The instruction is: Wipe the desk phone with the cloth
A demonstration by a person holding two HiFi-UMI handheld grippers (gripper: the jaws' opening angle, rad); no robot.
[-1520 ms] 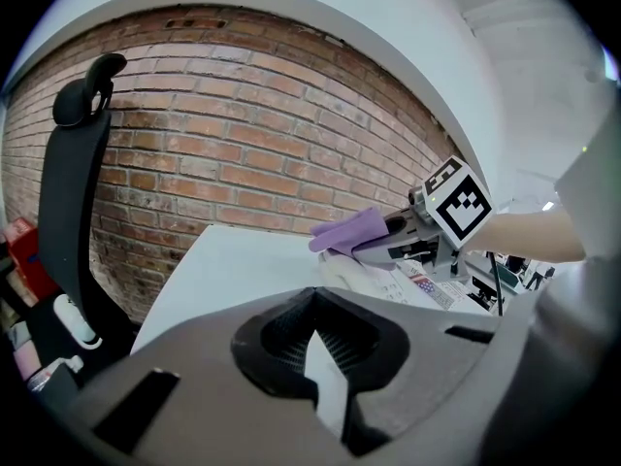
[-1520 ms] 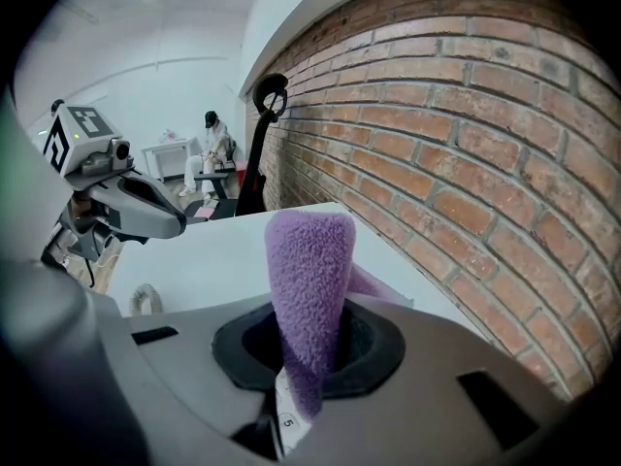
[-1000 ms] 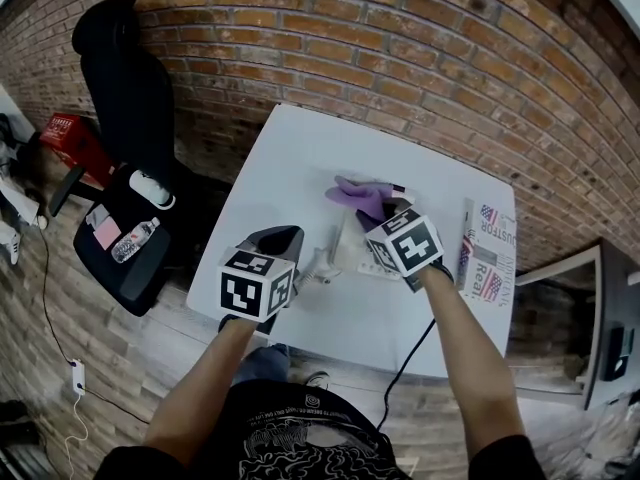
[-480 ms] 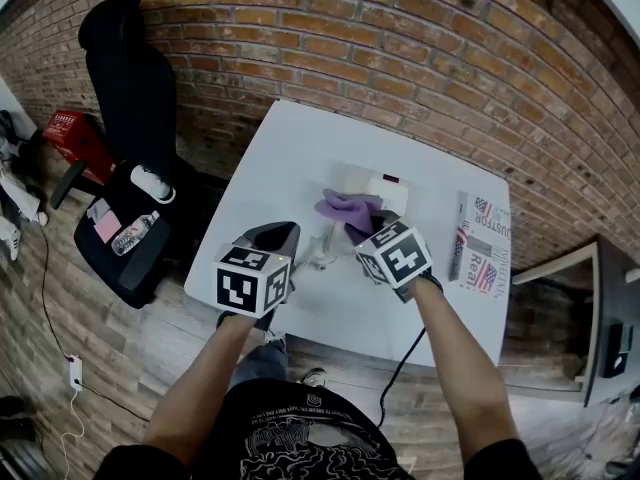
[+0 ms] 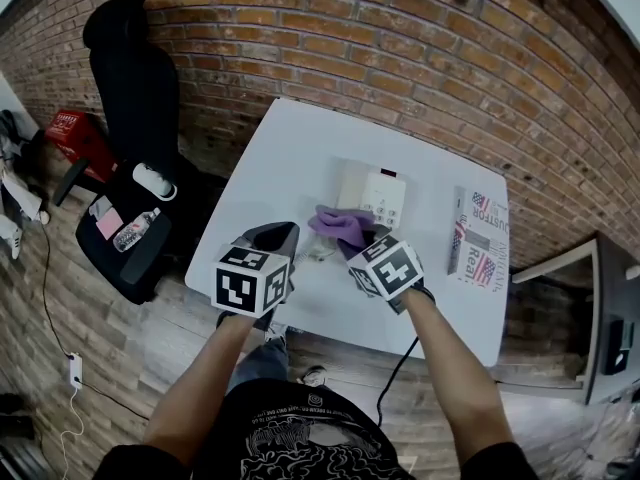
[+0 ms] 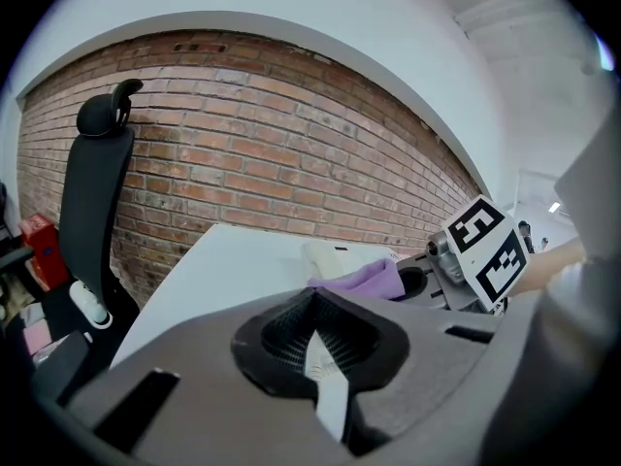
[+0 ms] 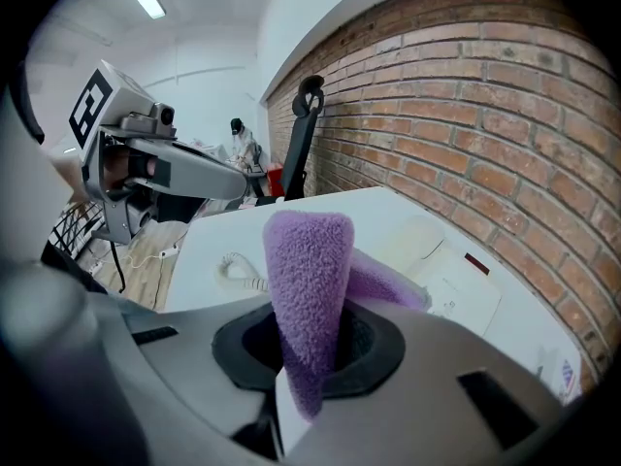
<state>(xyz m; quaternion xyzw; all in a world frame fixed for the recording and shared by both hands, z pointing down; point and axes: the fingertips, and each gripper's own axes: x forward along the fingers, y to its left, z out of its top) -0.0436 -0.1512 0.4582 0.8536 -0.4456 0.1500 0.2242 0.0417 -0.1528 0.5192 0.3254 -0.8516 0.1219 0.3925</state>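
Wiping is looking part-done at most: the fuzzy purple cloth is lying bunched at the near left corner of the white plastic desk phone, which is sitting toward the middle of the white rectangular table. The phone's keypad and far side are showing uncovered, so I am judging that most of its top is waiting for a pass; nothing in the views is telling whether any part is already clean. Whether the cloth is pressing on the casing or only resting beside it on the tabletop I cannot tell. The right gripper is clenching the cloth, with a thick fold standing up between the jaws and a flap trailing toward the phone. The person's right forearm is reaching forward across the table's near edge, angling that gripper toward the phone's near side. The left gripper is hovering over the table's near left corner, short of the phone, its jaws pressed together on nothing and pointing toward the far brick wall. The phone's white coiled cord is lying on the table between the two grippers. The left gripper is taking no part in the wiping at present.
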